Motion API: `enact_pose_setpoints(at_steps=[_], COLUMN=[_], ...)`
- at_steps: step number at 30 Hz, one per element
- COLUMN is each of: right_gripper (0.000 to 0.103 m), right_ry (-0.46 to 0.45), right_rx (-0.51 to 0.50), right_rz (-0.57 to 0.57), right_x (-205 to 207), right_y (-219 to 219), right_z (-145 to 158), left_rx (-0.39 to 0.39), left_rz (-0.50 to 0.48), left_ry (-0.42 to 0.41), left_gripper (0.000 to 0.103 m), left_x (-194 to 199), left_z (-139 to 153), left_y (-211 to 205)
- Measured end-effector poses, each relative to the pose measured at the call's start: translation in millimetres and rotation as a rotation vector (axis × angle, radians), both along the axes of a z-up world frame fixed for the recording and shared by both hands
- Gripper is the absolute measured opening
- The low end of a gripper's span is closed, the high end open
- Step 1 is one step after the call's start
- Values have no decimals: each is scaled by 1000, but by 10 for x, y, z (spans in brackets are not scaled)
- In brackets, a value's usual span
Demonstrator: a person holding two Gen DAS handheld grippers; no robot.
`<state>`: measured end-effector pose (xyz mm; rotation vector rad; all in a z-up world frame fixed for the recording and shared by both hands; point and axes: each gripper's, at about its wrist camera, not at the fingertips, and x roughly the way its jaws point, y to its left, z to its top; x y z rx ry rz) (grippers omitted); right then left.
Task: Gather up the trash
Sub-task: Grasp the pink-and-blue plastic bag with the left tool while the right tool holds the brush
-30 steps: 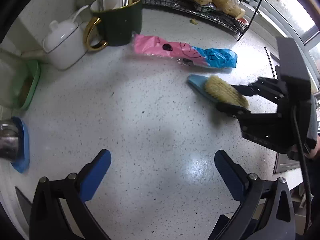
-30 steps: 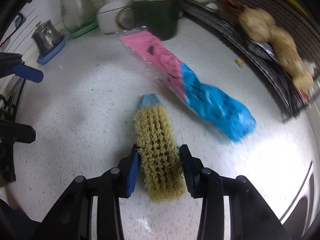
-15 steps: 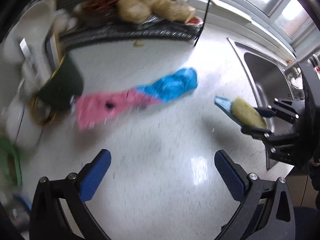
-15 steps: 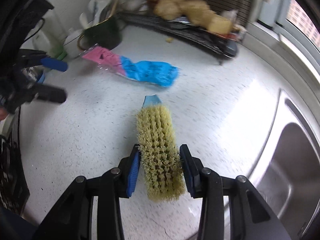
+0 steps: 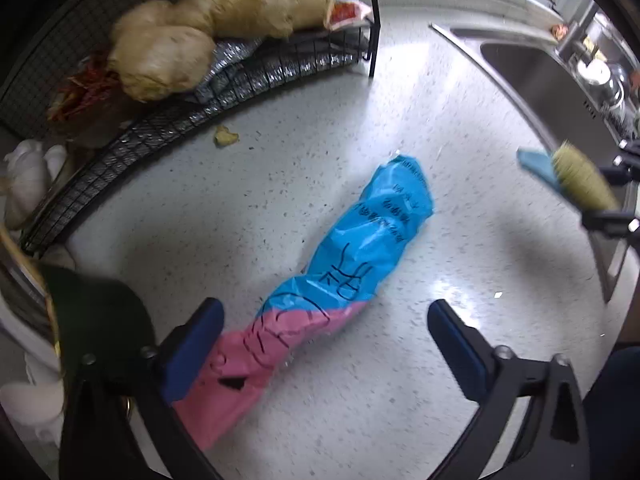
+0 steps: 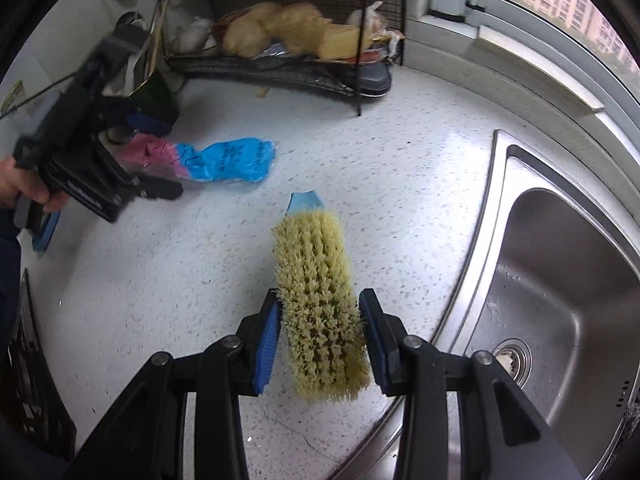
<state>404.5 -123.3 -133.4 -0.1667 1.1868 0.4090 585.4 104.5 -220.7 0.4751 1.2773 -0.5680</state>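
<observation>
wrapper — pink-and-blue, flat on the speckled tabletop, its pink end between the left gripper jaws | left jaws wide, closing, pads not touching it | right gripper jaws clamped on a scrub brush, clear of the tabletop, beside the sink

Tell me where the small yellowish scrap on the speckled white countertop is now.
In the left wrist view, the small yellowish scrap lies upper left on the speckled white countertop, just before the black wire rack, apart from the pink-and-blue plastic bag.
</observation>
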Motion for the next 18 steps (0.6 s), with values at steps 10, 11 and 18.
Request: enact_pose_setpoints(at_steps=[10,11,18], right_gripper=[37,37,36], right_ry=[11,12,10], right_rx=[24,32,53], right_rz=[-53,-55,-43], right_x=[106,114,147], right_y=[-32,-31,84], right_z=[0,9,61], left_rx=[-64,-74,-160], left_rz=[67,85,284], left_ry=[66,69,119], left_gripper=[40,36,29], left_x=[71,60,-152], left_z=[-97,-97,-82], left_y=[88,83,335])
